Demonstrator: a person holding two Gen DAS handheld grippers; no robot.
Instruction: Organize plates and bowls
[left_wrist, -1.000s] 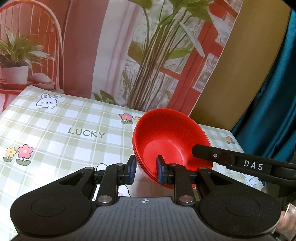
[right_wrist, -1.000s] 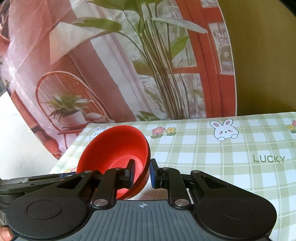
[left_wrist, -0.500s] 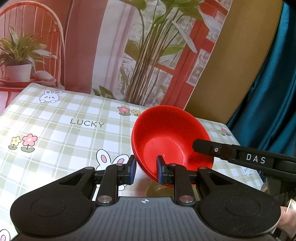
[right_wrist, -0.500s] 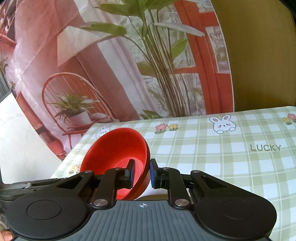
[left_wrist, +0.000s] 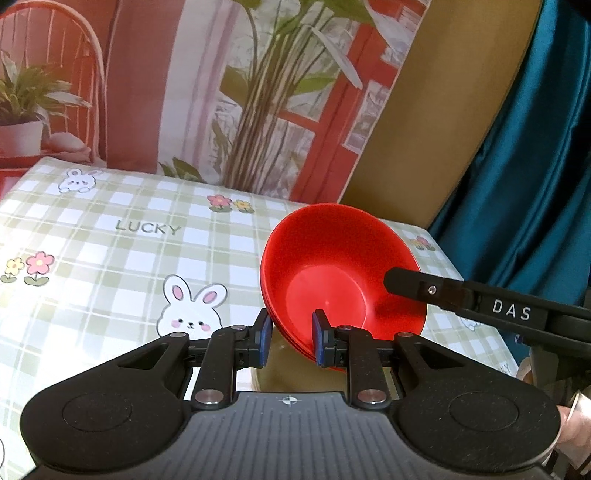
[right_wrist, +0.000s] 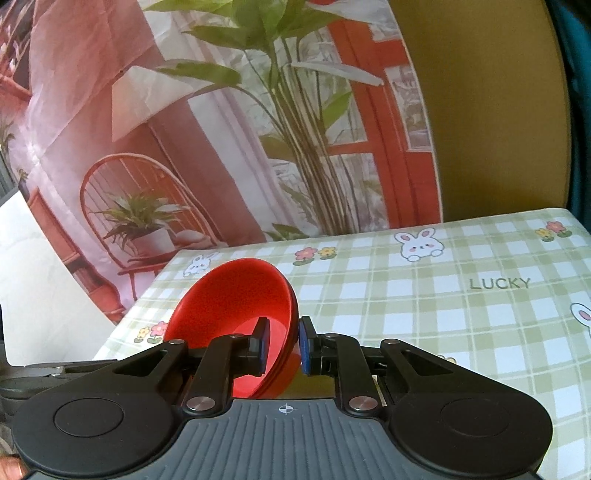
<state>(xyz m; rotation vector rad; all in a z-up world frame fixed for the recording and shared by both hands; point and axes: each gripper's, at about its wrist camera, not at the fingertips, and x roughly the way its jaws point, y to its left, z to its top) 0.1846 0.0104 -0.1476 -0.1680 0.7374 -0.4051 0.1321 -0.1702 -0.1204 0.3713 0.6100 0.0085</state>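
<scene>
A stack of red bowls (left_wrist: 332, 266) is held tilted above the checked tablecloth (left_wrist: 129, 258). My left gripper (left_wrist: 290, 338) is shut on its near left rim, one pad inside and one outside. My right gripper (right_wrist: 282, 341) is shut on the opposite rim of the same red bowls (right_wrist: 236, 310). The right gripper's black finger marked DAS (left_wrist: 480, 301) reaches across the bowls in the left wrist view. An olive-green object (left_wrist: 277, 373) lies under the bowls, mostly hidden by the grippers.
The tablecloth has rabbits, flowers and the word LUCKY (right_wrist: 498, 283). A printed backdrop (left_wrist: 221, 92) with plants and a red chair stands behind the table. A teal curtain (left_wrist: 535, 147) hangs at the right. The table's right edge (left_wrist: 480, 306) is close to the bowls.
Both grippers have lifted and drawn back a little with the red bowls held between them; more of the tablecloth shows below. The grips have not changed.
</scene>
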